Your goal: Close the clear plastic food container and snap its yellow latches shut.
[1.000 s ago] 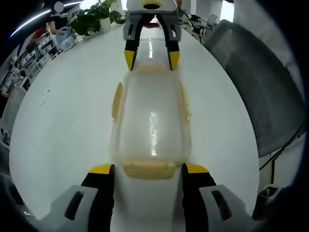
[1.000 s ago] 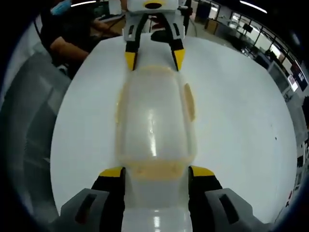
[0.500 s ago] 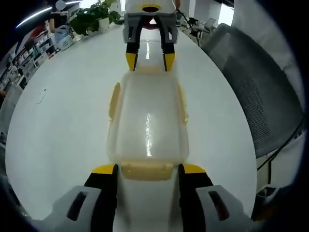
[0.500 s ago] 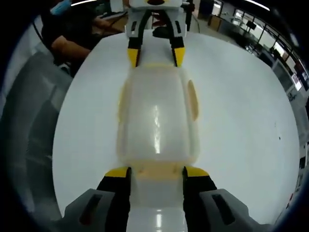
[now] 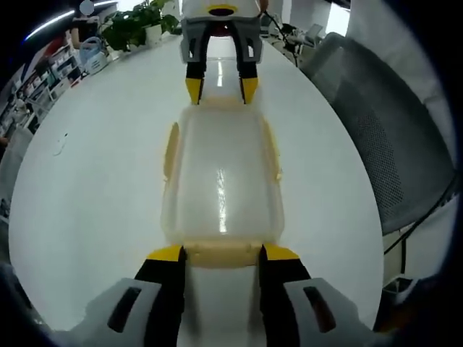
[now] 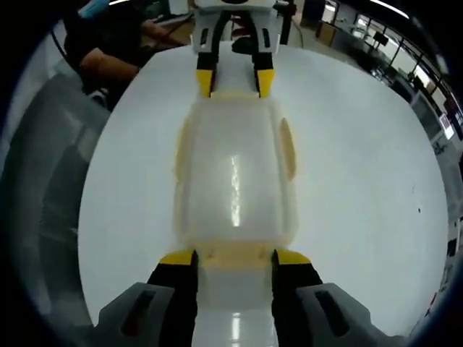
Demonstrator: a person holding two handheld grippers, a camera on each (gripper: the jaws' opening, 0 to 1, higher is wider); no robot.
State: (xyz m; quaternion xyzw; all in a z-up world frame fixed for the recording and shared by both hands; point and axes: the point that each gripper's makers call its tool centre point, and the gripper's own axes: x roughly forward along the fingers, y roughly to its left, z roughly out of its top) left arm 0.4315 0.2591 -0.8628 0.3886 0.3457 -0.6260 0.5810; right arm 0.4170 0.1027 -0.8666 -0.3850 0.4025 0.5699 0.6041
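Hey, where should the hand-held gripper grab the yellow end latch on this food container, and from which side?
Take the end latch by its outer flap, coming in level from the container's short end. It hangs outward between the left hand-held gripper's open jaws, so a push inward toward the wall should likely snap it.

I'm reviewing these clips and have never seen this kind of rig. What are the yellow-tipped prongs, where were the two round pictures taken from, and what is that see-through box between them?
No robot here: a person holds two hand-held grippers with yellow-tipped jaws. Each round picture comes from a fisheye camera riding on one gripper, so the left gripper rises from the bottom of the left gripper view, and the right gripper does so in its own. Each also appears at the top of the other's picture. Between them, on a round white table, lies a clear plastic food container with its lid on and yellow latches along its edges. Each gripper's open jaws stand either side of an end latch; nothing is lifted.
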